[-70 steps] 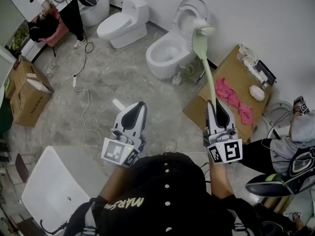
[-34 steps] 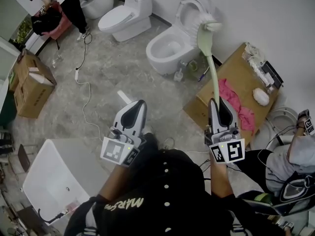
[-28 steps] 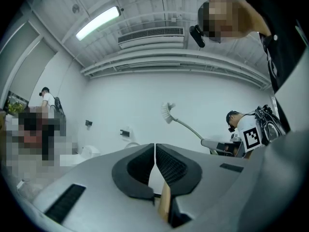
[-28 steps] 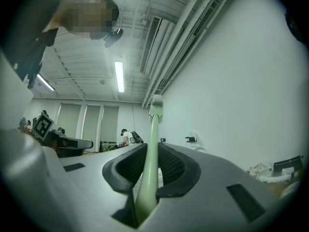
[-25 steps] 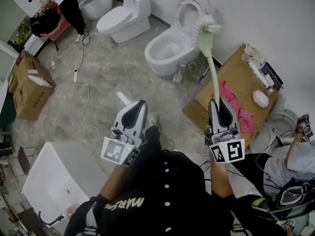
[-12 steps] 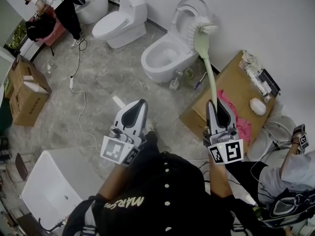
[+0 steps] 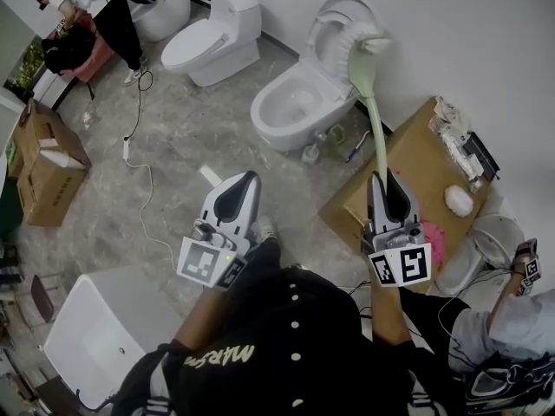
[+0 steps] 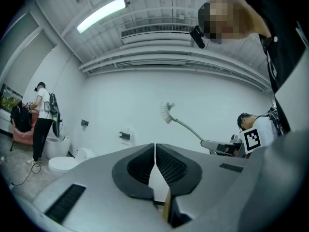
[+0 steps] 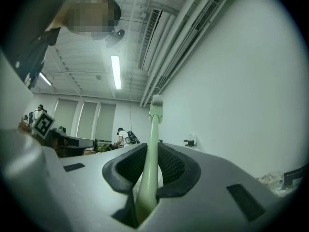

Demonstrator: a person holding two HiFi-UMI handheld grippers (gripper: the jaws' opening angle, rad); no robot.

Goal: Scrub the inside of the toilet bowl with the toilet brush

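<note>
Ahead of your right gripper (image 7: 388,185), the toilet brush (image 7: 371,111) runs straight out from the jaws pinching its pale green handle, with its bristle head (image 7: 351,43) near the raised seat (image 7: 329,11). The open toilet bowl (image 7: 270,115) lies left of that head (and lower), so the swing looks leftward and down. Your left gripper (image 7: 238,191), jaws pressed together on nothing, plays no part.

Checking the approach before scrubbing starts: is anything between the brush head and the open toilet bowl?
Nothing visible does. The right gripper holds the toilet brush up in the air, its head showing against the raised lid. The toilet bowl beside it stands open.
</note>
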